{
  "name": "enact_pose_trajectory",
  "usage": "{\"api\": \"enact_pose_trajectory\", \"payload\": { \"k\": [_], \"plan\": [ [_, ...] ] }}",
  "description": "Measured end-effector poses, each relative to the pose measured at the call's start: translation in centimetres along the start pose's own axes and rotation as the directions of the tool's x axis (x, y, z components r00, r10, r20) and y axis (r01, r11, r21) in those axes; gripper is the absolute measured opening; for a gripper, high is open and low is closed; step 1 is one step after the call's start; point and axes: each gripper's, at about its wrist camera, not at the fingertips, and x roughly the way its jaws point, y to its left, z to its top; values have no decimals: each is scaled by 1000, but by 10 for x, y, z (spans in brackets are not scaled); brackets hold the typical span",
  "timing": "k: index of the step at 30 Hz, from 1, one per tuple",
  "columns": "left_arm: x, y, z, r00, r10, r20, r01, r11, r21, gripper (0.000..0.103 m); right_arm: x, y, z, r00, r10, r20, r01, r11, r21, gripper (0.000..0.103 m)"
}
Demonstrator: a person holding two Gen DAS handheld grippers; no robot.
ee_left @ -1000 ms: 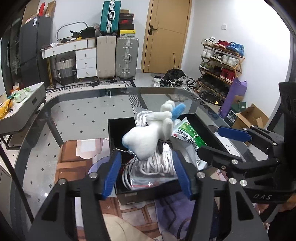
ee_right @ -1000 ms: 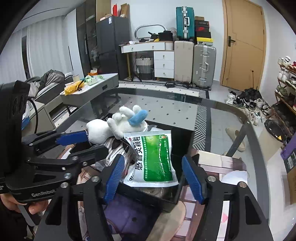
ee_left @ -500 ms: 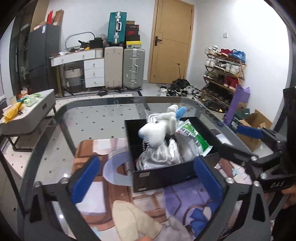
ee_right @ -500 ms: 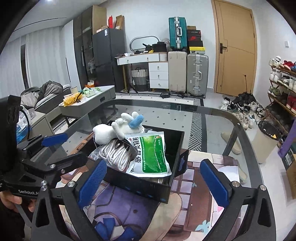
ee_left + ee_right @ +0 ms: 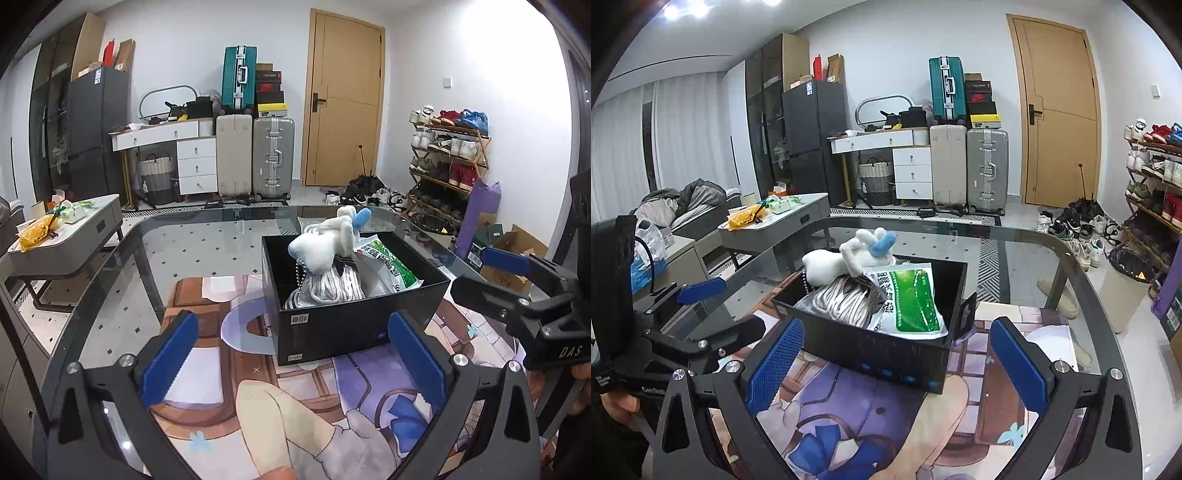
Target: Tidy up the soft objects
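Note:
A black box (image 5: 354, 317) (image 5: 886, 350) stands on a printed mat on the glass table. Inside it, a white plush toy (image 5: 321, 251) (image 5: 834, 262) with a blue ear lies on top of a striped white bundle (image 5: 328, 290) (image 5: 842, 302). A green and white packet (image 5: 391, 266) (image 5: 912, 302) leans beside them. My left gripper (image 5: 291, 325) (image 5: 735, 310) hangs open just short of the box's near wall, nothing between its blue pads. My right gripper (image 5: 897, 328) (image 5: 476, 273) is open too, in front of the box's other side and holding nothing.
The printed mat (image 5: 229, 369) covers the near part of the glass table (image 5: 155, 251). Beyond the table stand suitcases (image 5: 273, 155), a white desk, a door and a shoe rack (image 5: 450, 158). A low grey side table (image 5: 775, 221) sits at the left.
Both grippers have opened wide and drawn back from the box. The plush toy and the green packet, which lay between the jaws a second ago, now rest in the box.

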Motion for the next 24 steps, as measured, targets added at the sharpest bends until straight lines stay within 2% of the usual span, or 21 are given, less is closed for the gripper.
{"api": "enact_pose_trajectory", "payload": {
  "k": [7,24],
  "plan": [
    [2,0,-3,999,33,8,-33,999,4,103,-5,3,-5,999,4,36,-4,1000,-8,102],
    [5,-4,-11,999,30,20,-30,999,25,103,-1,-4,-15,998,-19,57,19,1000,6,102]
  ]
}}
